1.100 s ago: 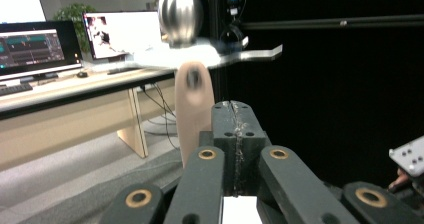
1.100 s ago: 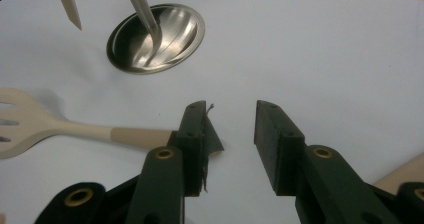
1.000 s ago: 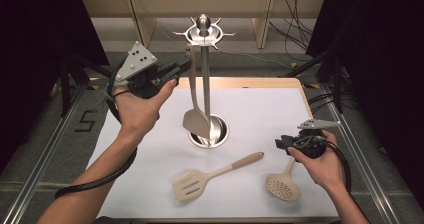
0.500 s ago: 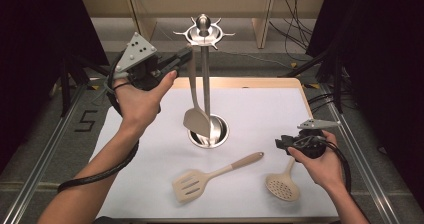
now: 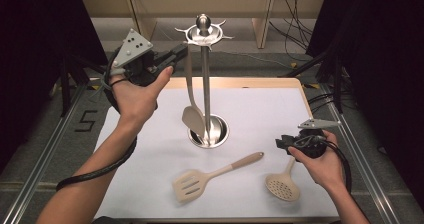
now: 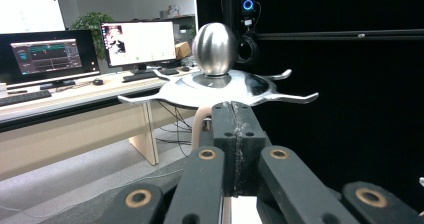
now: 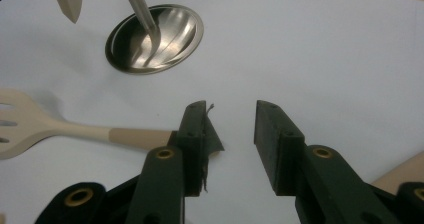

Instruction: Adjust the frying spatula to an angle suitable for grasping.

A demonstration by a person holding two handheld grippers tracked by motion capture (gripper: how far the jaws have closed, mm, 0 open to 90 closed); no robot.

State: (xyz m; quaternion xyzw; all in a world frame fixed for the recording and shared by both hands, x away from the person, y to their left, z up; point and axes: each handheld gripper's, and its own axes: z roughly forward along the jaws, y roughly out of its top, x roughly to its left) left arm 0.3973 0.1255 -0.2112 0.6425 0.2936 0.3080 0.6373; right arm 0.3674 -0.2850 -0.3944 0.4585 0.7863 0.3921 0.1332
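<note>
A steel utensil stand (image 5: 204,31) with hook arms rises from a round base (image 5: 215,131) at the table's middle. My left gripper (image 5: 182,51) is raised beside the top disc, shut on the handle end of a beige spatula (image 5: 193,119) that hangs down along the pole. In the left gripper view the jaws (image 6: 234,109) meet just below the stand's ball (image 6: 215,41), with the handle loop (image 6: 199,126) at their tips. My right gripper (image 5: 280,143) stands open low over the table at the right, nothing between its jaws (image 7: 230,111).
A beige slotted turner (image 5: 192,185) lies on the white sheet in front of the base, its handle end near my right gripper. A round perforated skimmer (image 5: 282,186) lies under the right hand. Monitors and a desk stand beyond the table.
My left gripper has risen a little and moved right toward the stand's top, carrying the spatula with it. The right hand has stayed still.
</note>
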